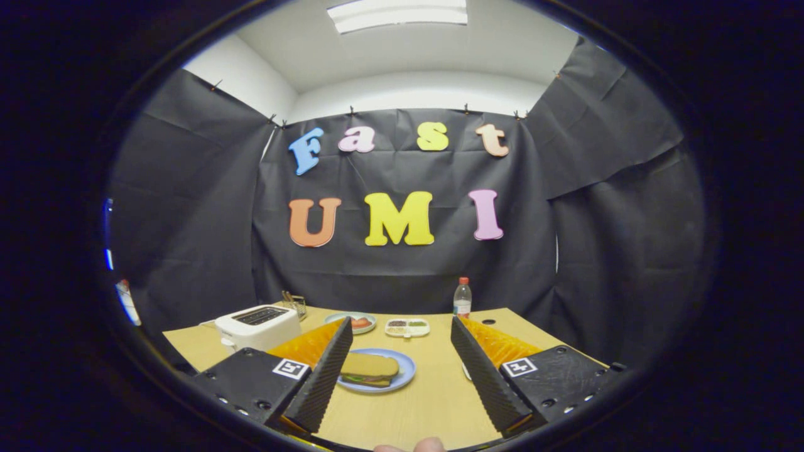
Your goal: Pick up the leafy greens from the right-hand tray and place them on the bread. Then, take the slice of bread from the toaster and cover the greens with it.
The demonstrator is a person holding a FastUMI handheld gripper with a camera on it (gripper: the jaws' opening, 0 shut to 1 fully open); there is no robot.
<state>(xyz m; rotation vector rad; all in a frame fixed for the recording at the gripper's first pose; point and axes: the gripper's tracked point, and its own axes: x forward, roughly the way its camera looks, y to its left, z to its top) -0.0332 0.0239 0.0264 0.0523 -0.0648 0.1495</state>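
Observation:
On a blue plate (405,370) just ahead of my fingers lies a stacked sandwich: a bread slice (369,364) on top, with leafy greens (364,379) showing under its front edge. My gripper (402,361) stands open above the wooden table, nothing between its fingers; the plate sits close to the left finger. A white toaster (257,326) stands beyond the left finger, its slots dark, with no bread sticking out. The tray on the right is mostly hidden behind the right finger.
A small plate with red slices (359,322) and a white divided dish (407,327) sit at the back of the wooden table (427,402). A plastic bottle (462,297) stands at the far edge, a small rack (295,304) behind the toaster. A fingertip (428,445) shows at the near edge.

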